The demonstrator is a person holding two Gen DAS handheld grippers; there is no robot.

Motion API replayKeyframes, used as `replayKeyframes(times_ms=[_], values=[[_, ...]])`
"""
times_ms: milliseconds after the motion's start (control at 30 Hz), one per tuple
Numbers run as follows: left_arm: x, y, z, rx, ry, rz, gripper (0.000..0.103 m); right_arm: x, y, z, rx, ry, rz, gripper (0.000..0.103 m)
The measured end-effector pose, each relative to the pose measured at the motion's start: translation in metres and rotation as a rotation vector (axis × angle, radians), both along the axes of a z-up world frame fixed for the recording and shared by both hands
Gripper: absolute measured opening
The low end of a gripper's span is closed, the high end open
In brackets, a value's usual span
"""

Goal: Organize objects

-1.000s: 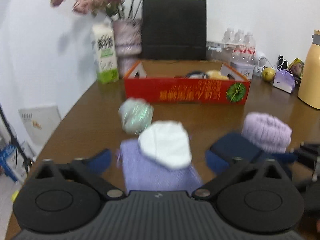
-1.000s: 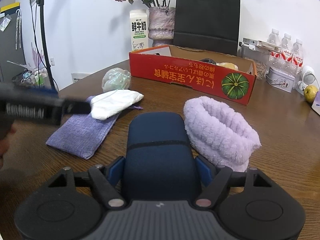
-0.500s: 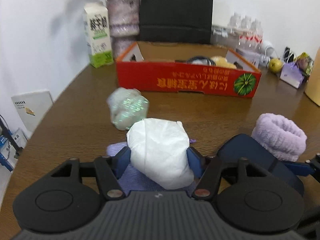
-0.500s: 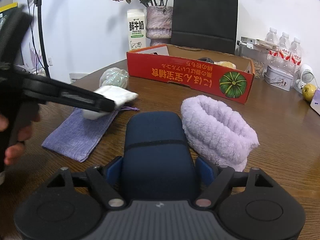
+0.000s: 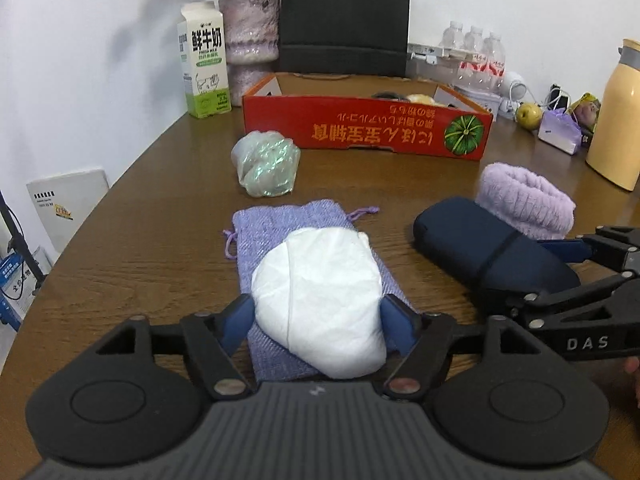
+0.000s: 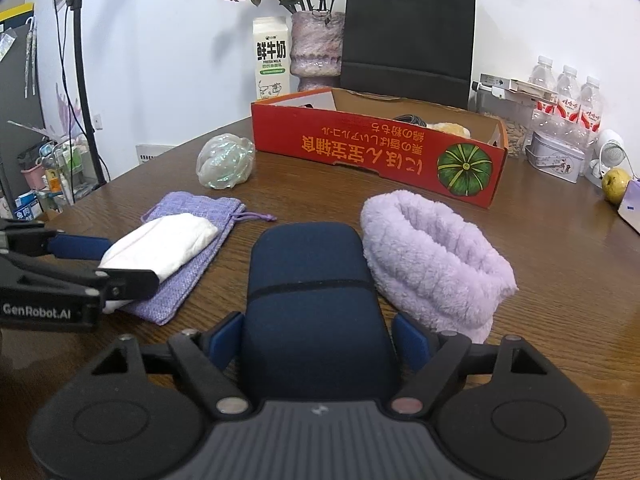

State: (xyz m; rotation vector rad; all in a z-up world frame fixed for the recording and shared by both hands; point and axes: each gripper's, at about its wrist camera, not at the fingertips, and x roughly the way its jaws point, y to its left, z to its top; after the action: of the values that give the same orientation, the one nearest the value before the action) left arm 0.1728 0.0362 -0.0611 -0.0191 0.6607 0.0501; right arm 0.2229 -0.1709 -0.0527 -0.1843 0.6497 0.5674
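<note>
My left gripper (image 5: 318, 322) is shut on a white folded packet (image 5: 320, 296), which lies on a purple drawstring pouch (image 5: 288, 224). My right gripper (image 6: 320, 340) is shut on a navy blue case (image 6: 316, 300) that rests on the wooden table (image 6: 560, 280). A fluffy lilac band (image 6: 432, 260) lies just right of the case. A crumpled iridescent wrap (image 5: 266, 168) sits beyond the pouch. The red cardboard box (image 5: 364, 130) stands open behind them. The left gripper (image 6: 96, 260) and packet (image 6: 164, 244) also show in the right wrist view, the case (image 5: 480, 248) in the left wrist view.
A milk carton (image 5: 205, 64), a vase with flowers (image 5: 249, 40) and a black paper bag (image 5: 346, 16) stand behind the box. Water bottles (image 5: 476, 56), an apple (image 5: 528, 114) and a yellow thermos (image 5: 618, 116) are at the right. The table edge curves on the left.
My left gripper has closed in around the white packet and shut on it, and now sits low over the pouch. My right gripper has stayed shut on the navy case.
</note>
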Motion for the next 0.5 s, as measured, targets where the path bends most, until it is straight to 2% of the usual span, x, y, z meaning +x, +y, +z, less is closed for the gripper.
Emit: replayKeyframes(times_ms=[33, 133, 200, 233, 267, 333, 400, 467, 500], values=[[0.001, -0.001, 0.001, -0.004, -0.007, -0.002, 0.082, 0.0, 0.001, 0.0, 0.001, 0.0, -0.001, 0.08], [0.004, -0.003, 0.002, -0.006, -0.014, -0.004, 0.084, 0.003, 0.005, 0.0, 0.004, 0.005, 0.006, 0.083], [0.007, -0.002, 0.0, -0.011, -0.009, 0.0, 0.08, 0.006, 0.008, 0.0, 0.0, 0.006, 0.004, 0.086], [0.009, -0.001, -0.001, -0.017, 0.002, 0.004, 0.073, 0.008, 0.01, 0.0, -0.001, 0.01, 0.0, 0.092], [0.011, 0.0, -0.003, -0.022, 0.01, 0.007, 0.072, 0.01, 0.012, -0.001, -0.005, 0.017, 0.005, 0.098], [0.01, 0.001, -0.004, -0.019, 0.011, 0.011, 0.071, 0.012, 0.014, -0.002, -0.008, 0.023, 0.007, 0.1], [0.009, 0.001, -0.004, -0.017, 0.007, 0.01, 0.07, 0.012, 0.014, -0.002, -0.005, 0.023, 0.005, 0.098], [0.008, 0.002, -0.003, -0.022, 0.004, 0.011, 0.069, 0.01, 0.013, -0.001, 0.002, 0.014, -0.001, 0.086], [0.007, 0.002, -0.002, -0.026, 0.001, 0.013, 0.069, 0.009, 0.012, 0.0, 0.006, 0.009, 0.0, 0.083]])
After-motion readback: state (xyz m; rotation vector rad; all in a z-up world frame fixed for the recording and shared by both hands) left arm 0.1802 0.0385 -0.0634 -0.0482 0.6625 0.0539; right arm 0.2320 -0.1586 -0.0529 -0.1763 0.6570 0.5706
